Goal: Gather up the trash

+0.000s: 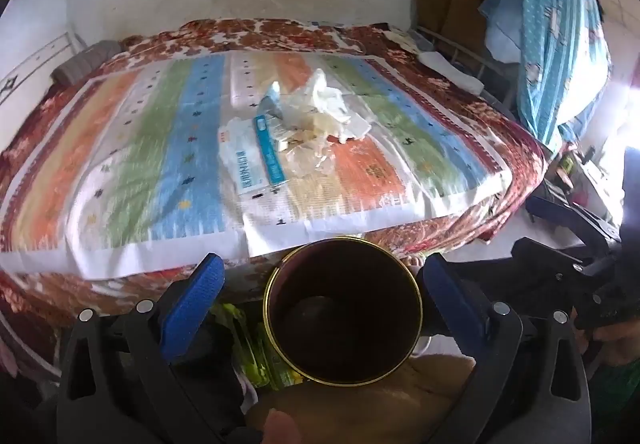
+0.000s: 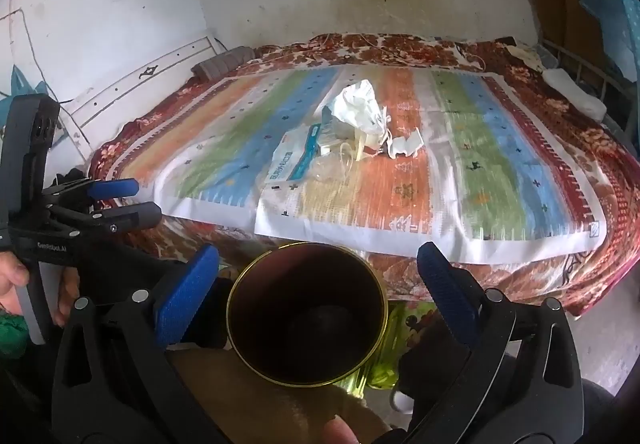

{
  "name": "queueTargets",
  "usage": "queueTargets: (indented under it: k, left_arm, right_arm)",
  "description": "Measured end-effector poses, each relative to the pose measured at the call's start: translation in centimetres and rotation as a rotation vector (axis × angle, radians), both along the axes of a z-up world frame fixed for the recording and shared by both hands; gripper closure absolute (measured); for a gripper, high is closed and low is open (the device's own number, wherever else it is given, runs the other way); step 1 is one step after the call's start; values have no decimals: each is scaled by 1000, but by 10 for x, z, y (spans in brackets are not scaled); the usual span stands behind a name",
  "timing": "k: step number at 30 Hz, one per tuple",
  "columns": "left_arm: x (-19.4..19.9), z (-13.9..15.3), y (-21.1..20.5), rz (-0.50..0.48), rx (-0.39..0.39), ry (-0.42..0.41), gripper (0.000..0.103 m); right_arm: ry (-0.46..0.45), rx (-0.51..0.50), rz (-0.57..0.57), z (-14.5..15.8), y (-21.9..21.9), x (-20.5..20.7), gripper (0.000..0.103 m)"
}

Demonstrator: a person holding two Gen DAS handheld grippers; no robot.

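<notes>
With both my left gripper [image 1: 316, 284] and right gripper [image 2: 318, 276] spread wide and empty above the dark bin [image 1: 343, 310], I judge the trash pile [image 1: 304, 120] beyond it on the striped mat [image 1: 160, 148] light, soft and crumply, best pinched at the white tissue's [image 2: 360, 106] raised peak.

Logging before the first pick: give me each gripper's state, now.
Left gripper: open, holding nothing; the gold-rimmed bin sits below between its fingers.
Right gripper: open, holding nothing, also over the bin.
</notes>
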State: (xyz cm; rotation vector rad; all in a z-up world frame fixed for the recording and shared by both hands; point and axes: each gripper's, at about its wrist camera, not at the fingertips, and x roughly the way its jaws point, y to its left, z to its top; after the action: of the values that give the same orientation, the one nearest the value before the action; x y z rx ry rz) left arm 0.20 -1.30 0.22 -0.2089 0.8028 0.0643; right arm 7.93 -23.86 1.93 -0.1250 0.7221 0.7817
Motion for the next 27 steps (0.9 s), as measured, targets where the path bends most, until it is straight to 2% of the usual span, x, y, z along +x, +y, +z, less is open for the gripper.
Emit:
queueTargets:
  k: [11,27]
  left_arm:
    - [1,-5,8,51,7,47,6]
    - [-1,0,5,44,6,32,6]
  right_arm:
    - [0,-13,0,0,0,0,9]
    - [0,-6,12,-1,5,-3,9]
